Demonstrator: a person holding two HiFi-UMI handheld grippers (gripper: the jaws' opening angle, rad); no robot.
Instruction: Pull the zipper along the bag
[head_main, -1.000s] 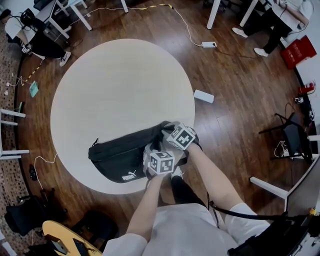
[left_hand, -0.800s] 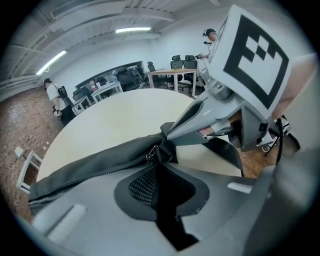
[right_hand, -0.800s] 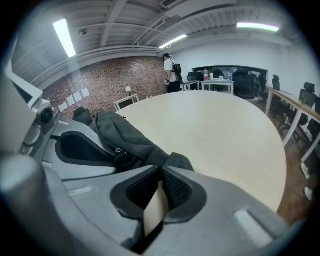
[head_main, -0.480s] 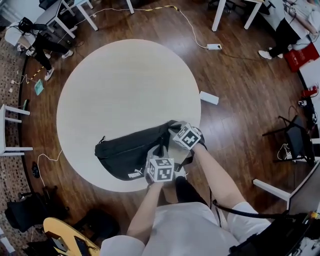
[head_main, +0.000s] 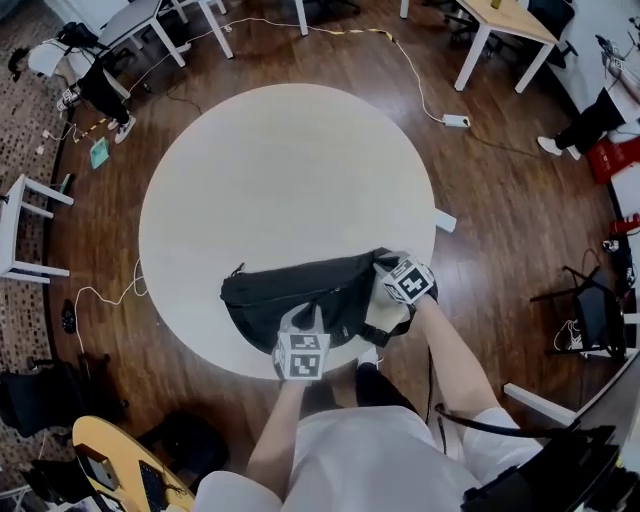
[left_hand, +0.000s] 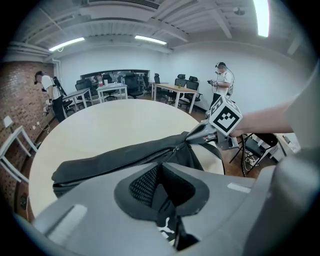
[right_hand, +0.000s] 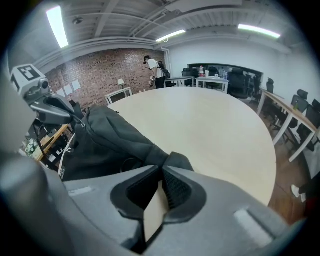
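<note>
Head view shows the soft, floppy bag (head_main: 300, 298) at the table's (head_main: 250, 150) near edge, with the left gripper (head_main: 302, 325) clamped on its front cloth and the right gripper (head_main: 385, 270) clamped on its right end, so it likely needs stretching tight while the zipper (left_hand: 174, 149) tab is pinched.

- Dark wood floor (head_main: 500, 200), white cables (head_main: 415, 70) trailing across it.
- Round pale table (head_main: 280, 170) in the middle.
- Brick wall (right_hand: 100, 75); white desks (left_hand: 172, 88) behind.
- Ceiling strip lights (left_hand: 150, 39) lit.
</note>
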